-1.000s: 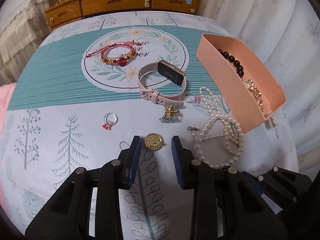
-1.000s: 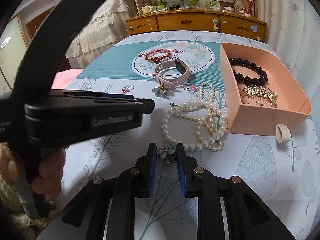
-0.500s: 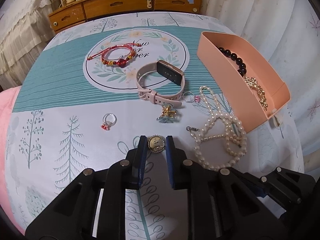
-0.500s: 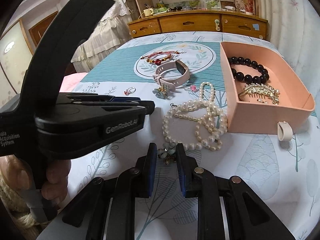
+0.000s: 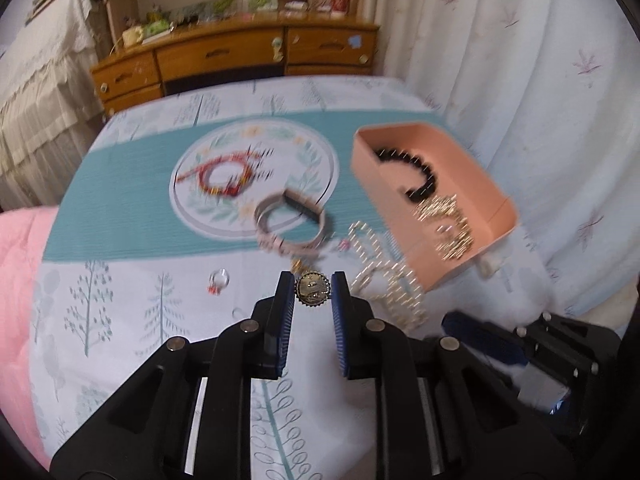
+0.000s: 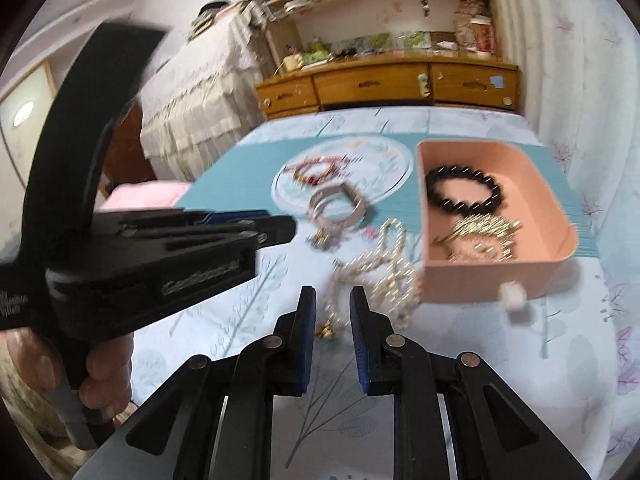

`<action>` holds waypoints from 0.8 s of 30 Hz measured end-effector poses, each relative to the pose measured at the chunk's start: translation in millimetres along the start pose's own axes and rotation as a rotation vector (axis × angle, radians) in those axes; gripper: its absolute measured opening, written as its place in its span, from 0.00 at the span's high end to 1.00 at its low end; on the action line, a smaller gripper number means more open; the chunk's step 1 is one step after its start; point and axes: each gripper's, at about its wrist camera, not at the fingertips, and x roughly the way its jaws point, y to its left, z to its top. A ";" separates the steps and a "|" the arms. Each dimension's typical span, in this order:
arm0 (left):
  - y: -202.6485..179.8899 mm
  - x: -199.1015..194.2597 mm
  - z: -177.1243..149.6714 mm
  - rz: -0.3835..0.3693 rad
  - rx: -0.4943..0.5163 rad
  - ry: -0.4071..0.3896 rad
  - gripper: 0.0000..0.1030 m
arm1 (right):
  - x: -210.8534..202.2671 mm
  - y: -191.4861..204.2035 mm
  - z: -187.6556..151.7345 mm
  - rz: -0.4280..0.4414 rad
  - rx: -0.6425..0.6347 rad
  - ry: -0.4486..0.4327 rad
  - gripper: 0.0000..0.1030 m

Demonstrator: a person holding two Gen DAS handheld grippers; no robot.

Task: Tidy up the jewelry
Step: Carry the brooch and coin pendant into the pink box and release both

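My left gripper [image 5: 313, 294] is shut on a round gold brooch [image 5: 312, 295] and holds it above the bedspread. My right gripper [image 6: 332, 312] is shut on a small flower brooch [image 6: 326, 331], lifted above the cloth in front of the pearl necklace [image 6: 376, 272]. The pink tray [image 6: 562, 216] at the right holds a black bead bracelet [image 6: 464, 192] and a gold hair comb [image 6: 480, 228]. On the cloth lie a red bracelet [image 5: 224, 176], a pink watch [image 5: 292, 222], a small ring [image 5: 219, 280] and another flower brooch [image 6: 320, 238].
The left gripper's body [image 6: 132, 248] and the hand fill the left of the right wrist view. A white clip [image 6: 514, 298] lies by the tray's front wall. A wooden dresser [image 5: 240, 56] stands at the far end. Curtains [image 5: 520, 80] hang at the right.
Both grippers have lifted up from the cloth, each with its brooch in it. The left jaws closed on the gold brooch over the last second. Both views are now motion-blurred.
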 end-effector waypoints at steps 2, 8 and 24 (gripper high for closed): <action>-6.1 -8.8 12.9 -0.022 0.012 -0.026 0.85 | -13.1 -15.1 12.4 -0.005 0.044 -0.026 0.83; -29.6 -13.0 64.3 -0.155 0.038 -0.069 0.85 | -41.2 -72.0 61.4 -0.040 0.164 -0.081 0.83; -77.7 104.7 96.1 -0.259 0.001 0.176 0.85 | 20.6 -202.3 76.2 0.007 0.533 0.149 0.83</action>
